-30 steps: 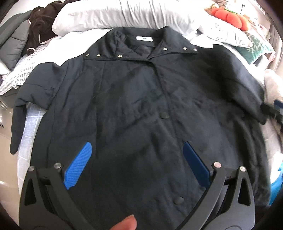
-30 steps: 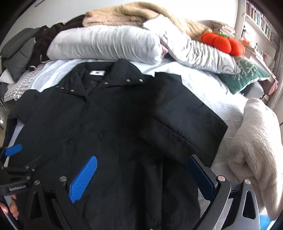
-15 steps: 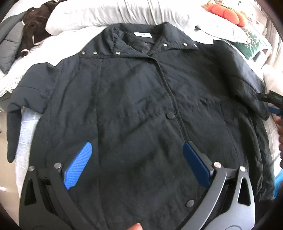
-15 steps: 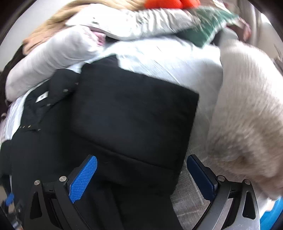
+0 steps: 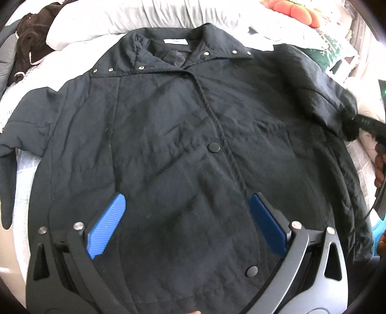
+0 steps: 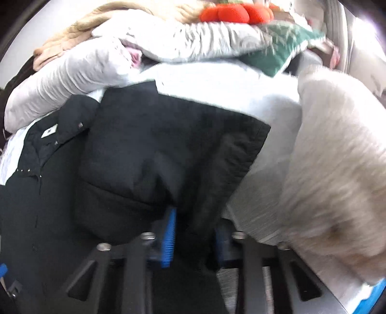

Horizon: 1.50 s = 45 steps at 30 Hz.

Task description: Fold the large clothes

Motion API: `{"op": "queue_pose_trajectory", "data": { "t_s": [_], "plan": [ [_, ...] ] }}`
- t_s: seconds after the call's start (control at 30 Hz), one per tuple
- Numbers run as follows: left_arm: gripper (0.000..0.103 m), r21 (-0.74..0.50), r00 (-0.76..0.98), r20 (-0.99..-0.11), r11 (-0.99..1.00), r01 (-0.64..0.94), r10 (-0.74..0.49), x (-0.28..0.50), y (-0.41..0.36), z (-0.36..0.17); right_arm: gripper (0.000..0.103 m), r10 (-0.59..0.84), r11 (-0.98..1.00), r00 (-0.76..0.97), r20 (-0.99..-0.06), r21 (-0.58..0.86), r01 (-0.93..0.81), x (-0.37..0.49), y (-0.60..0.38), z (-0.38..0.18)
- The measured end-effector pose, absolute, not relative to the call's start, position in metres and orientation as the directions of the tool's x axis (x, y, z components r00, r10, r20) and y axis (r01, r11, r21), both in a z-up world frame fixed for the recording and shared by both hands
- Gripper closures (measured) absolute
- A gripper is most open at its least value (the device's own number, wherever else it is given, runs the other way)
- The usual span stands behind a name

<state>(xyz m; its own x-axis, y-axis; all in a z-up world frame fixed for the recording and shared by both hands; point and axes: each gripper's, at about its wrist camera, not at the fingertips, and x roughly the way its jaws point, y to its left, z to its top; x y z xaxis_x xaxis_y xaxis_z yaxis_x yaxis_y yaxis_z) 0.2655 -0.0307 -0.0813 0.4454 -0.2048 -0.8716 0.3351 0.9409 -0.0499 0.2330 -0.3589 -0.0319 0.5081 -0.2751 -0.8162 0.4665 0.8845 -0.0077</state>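
A black padded jacket [image 5: 168, 120] lies face up and buttoned on the bed, collar at the far end. My left gripper [image 5: 187, 198] hovers open over its lower front, nothing between the blue pads. The jacket's right sleeve [image 6: 168, 135] lies folded across the body. My right gripper [image 6: 195, 217] is at that sleeve's cuff end. Its jaws are closing, and the bunched sleeve fabric is pinched between the pads. In the left wrist view the right gripper [image 5: 369, 124] shows at the far right edge against the sleeve [image 5: 313, 82], with a person's hand behind it.
Grey-white pillows [image 5: 144, 17] line the head of the bed. An orange plush [image 6: 236, 12] and a green cushion [image 6: 282, 43] sit behind them. A fluffy cream garment [image 6: 337, 169] lies right of the sleeve. Dark brown clothing [image 5: 31, 36] is piled at the far left.
My right gripper swung right to the sleeve's cuff end and its jaws went from wide open to pinched on the fabric. The left gripper stayed open and nearly still.
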Motion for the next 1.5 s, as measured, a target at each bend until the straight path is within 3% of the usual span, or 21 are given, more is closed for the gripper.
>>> {"op": "queue_pose_trajectory", "data": {
  "t_s": [0.2,0.37,0.63,0.73,0.8,0.9,0.97,1.03,1.37,1.5],
  "plan": [
    [0.0,-0.085,0.465,-0.851,0.937,0.34,-0.246,0.265,-0.027,-0.074,0.088,-0.392,0.883,0.58,-0.714,-0.114,0.456,0.226,-0.352,0.03],
    [0.0,-0.104,0.473,-0.84,0.935,0.338,-0.265,0.266,-0.024,-0.071,0.089,-0.569,0.805,0.524,-0.634,-0.302,0.511,0.253,-0.375,0.07],
    [0.0,-0.103,0.465,-0.85,0.944,0.315,-0.248,0.273,-0.021,-0.077,0.089,-0.858,0.496,0.21,-0.468,-0.652,0.574,0.289,-0.466,0.079],
    [0.0,-0.098,0.467,-0.851,0.946,0.308,-0.24,0.276,-0.019,-0.079,0.089,-0.863,0.466,0.103,-0.494,-0.7,0.541,0.297,-0.499,0.068],
    [0.0,-0.085,0.474,-0.851,0.95,0.301,-0.226,0.278,-0.017,-0.079,0.088,-0.866,0.452,0.054,-0.497,-0.734,0.507,0.308,-0.507,0.056],
    [0.0,-0.052,0.496,-0.848,0.96,0.276,-0.188,0.281,-0.011,-0.076,0.069,-0.887,0.42,0.041,-0.459,-0.769,0.481,0.317,-0.498,0.049],
    [0.0,-0.042,0.507,-0.846,0.967,0.251,-0.168,0.284,-0.004,-0.072,0.038,-0.867,0.465,0.093,-0.489,-0.729,0.503,0.307,-0.487,0.058],
    [0.0,-0.045,0.513,-0.845,0.975,0.218,-0.153,0.289,0.009,-0.067,0.023,-0.79,0.58,0.182,-0.586,-0.617,0.531,0.298,-0.478,0.068],
    [0.0,-0.126,0.528,-0.848,0.986,-0.111,-0.049,0.298,0.143,-0.047,0.019,-0.398,0.886,0.455,-0.797,-0.204,0.417,0.244,-0.37,0.063],
    [0.0,-0.188,0.492,-0.87,0.95,-0.248,-0.044,0.294,0.203,-0.056,0.019,-0.333,0.93,0.491,-0.805,-0.195,0.312,0.235,-0.317,0.044]
  ]
}}
